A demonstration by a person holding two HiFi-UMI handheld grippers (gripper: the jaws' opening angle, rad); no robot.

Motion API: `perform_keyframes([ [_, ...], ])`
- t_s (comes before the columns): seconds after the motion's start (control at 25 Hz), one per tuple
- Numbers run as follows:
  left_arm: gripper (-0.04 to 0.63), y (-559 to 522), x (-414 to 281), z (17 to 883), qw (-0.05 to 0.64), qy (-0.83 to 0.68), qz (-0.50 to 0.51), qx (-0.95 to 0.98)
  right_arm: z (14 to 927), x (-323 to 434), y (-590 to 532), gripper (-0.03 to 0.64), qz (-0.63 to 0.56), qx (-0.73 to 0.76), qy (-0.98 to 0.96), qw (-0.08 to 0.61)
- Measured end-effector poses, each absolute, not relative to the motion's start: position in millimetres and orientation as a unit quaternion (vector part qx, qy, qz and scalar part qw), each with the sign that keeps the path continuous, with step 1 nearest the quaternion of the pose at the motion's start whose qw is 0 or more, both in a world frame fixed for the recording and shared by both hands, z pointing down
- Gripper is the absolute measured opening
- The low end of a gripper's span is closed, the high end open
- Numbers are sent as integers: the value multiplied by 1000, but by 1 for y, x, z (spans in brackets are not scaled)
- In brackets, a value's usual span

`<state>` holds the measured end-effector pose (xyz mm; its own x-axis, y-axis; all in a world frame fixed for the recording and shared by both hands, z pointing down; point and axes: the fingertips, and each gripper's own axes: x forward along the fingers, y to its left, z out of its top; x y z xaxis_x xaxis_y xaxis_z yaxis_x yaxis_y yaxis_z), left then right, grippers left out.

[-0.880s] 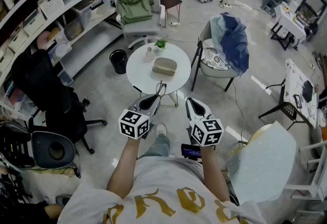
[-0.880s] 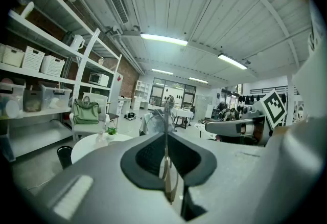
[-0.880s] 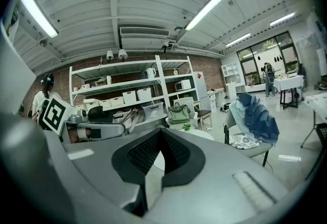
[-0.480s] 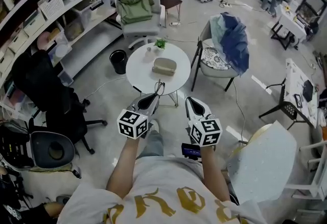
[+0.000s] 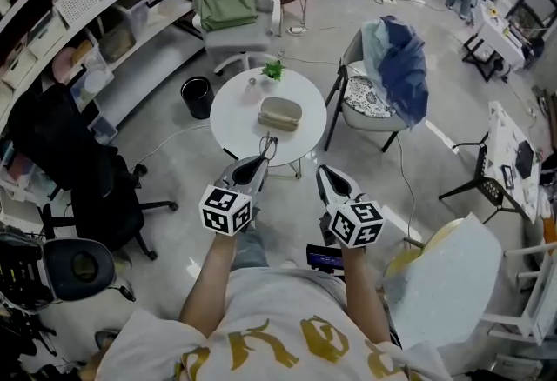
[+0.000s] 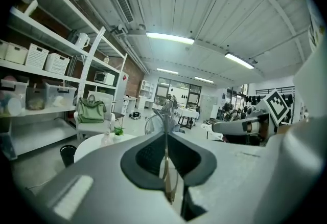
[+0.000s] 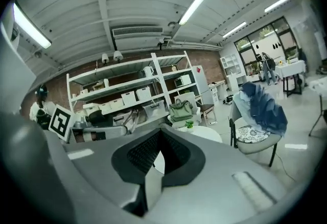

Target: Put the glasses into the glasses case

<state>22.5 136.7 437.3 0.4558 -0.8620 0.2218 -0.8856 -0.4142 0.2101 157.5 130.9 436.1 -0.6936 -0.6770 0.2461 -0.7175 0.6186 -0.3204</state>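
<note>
The glasses (image 5: 268,147) are pinched between the jaws of the left gripper (image 5: 258,165), short of the round worktop (image 5: 235,114) where the glasses case (image 5: 279,113) lies, and the right gripper (image 5: 326,175) is seen pressed together, empty.

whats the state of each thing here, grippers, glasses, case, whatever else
left gripper: shut on the glasses
glasses: clamped, held in the air short of the round table
right gripper: shut, empty
glasses case: closed, lying on the table
plant: upright on the table
</note>
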Motion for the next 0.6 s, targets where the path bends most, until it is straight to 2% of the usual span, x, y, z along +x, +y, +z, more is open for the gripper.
perform_keyframes([
  [0.2,17,91,-4,449,174,-516,41,838,452,130,92,25,204,393,-892,88],
  [0.6,17,-23,-51,464,192,-464,65,862,457,92,-9,25,217,456,-858,94],
])
